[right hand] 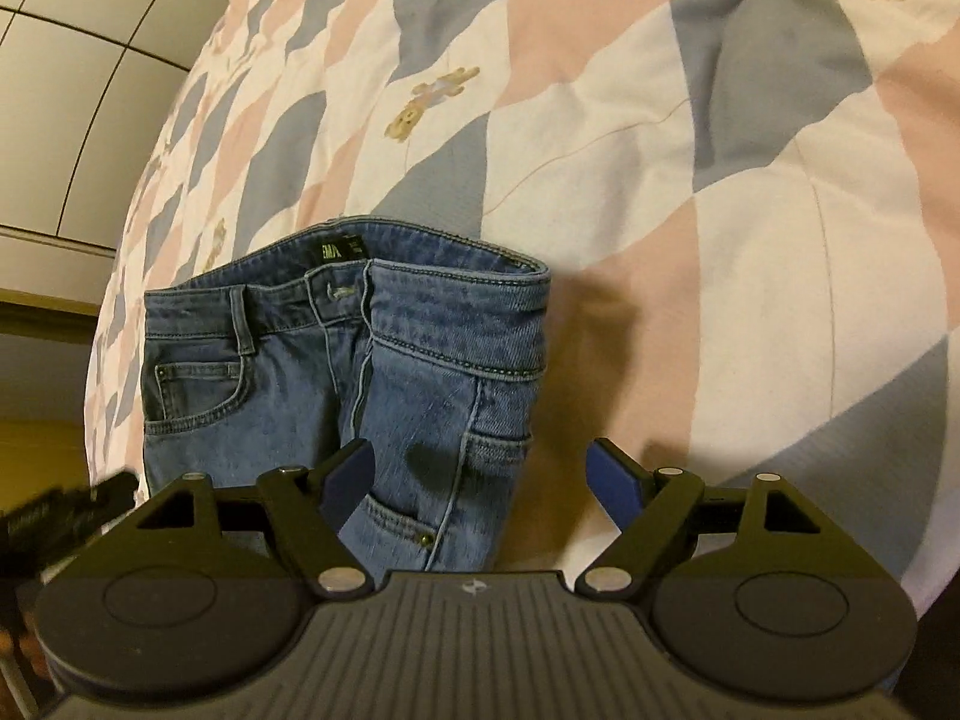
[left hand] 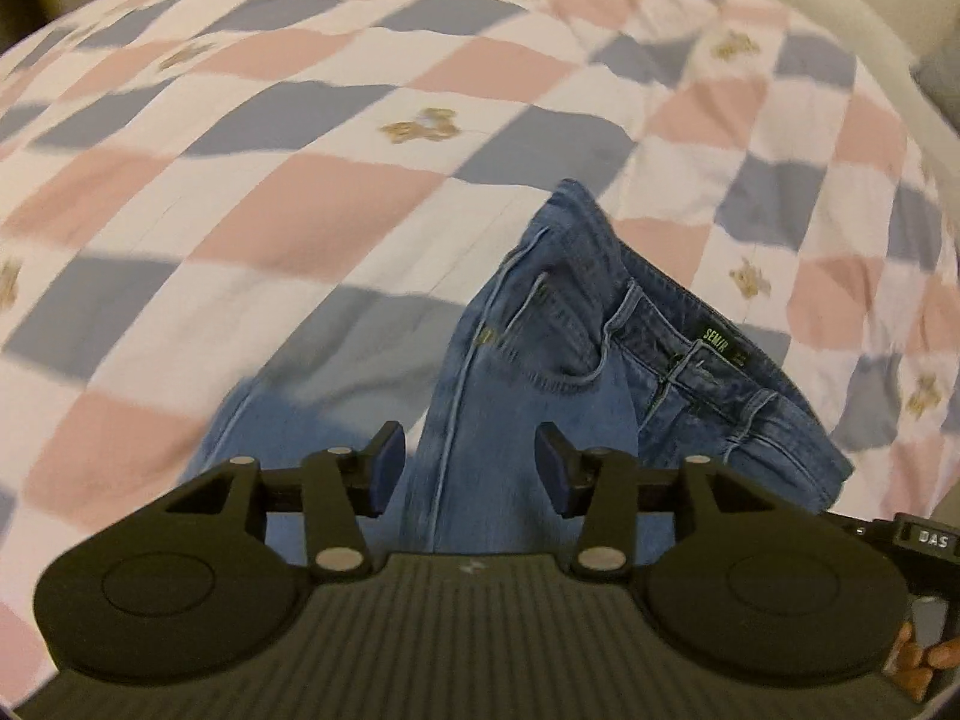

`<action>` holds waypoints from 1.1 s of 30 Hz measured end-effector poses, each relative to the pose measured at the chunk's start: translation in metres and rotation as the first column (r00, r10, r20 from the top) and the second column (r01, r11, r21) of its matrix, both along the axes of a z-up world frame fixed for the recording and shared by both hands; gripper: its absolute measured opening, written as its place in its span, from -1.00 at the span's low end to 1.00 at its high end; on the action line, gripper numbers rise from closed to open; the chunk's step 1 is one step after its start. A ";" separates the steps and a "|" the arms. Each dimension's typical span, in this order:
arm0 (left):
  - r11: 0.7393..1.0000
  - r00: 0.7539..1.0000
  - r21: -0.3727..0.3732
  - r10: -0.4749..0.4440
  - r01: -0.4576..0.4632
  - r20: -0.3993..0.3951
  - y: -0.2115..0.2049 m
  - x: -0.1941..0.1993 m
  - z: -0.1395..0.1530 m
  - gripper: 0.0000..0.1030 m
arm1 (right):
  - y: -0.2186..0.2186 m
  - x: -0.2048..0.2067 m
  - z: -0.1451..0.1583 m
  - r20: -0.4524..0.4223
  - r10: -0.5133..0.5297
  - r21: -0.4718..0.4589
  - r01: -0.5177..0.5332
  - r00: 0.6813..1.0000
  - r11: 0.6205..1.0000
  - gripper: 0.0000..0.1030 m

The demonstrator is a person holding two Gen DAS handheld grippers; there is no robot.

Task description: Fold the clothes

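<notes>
Left claw (left hand: 471, 468): jaws apart, low centre, holding nothing.
Right claw (right hand: 483, 483): spread wide, empty.
Jeans (right hand: 336, 372): on the quilt (right hand: 720, 240), centre-left, between both claws' pads.

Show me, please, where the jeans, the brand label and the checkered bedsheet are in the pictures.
jeans (right hand: 420, 378): right wrist view, on the denim front below the waistband.
brand label (left hand: 713, 341): left wrist view, on the dark tag inside the waistband.
checkered bedsheet (left hand: 336, 210): left wrist view, on a pink square.
</notes>
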State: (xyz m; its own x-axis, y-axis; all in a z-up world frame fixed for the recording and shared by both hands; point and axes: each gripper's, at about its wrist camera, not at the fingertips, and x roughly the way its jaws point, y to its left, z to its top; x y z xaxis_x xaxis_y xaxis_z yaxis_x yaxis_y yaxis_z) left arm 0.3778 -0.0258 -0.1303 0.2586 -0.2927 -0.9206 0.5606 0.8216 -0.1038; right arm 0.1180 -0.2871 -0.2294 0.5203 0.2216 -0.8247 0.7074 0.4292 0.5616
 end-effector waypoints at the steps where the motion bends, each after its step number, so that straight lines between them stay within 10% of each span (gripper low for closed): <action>1: 1.000 1.000 0.012 -0.023 0.023 0.002 -0.006 0.004 0.000 -0.17 | -0.001 0.000 -0.002 0.001 -0.001 0.005 0.001 1.000 1.000 0.55; 26: 0.989 0.988 0.032 -0.139 0.141 -0.066 -0.022 0.023 -0.015 -0.14 | -0.008 0.032 0.001 -0.009 0.035 -0.104 -0.035 0.999 0.994 0.55; 33: 0.988 0.982 0.026 -0.151 0.155 -0.114 -0.030 0.031 -0.031 0.16 | -0.010 0.041 -0.013 0.004 0.051 -0.074 -0.050 0.999 0.996 0.55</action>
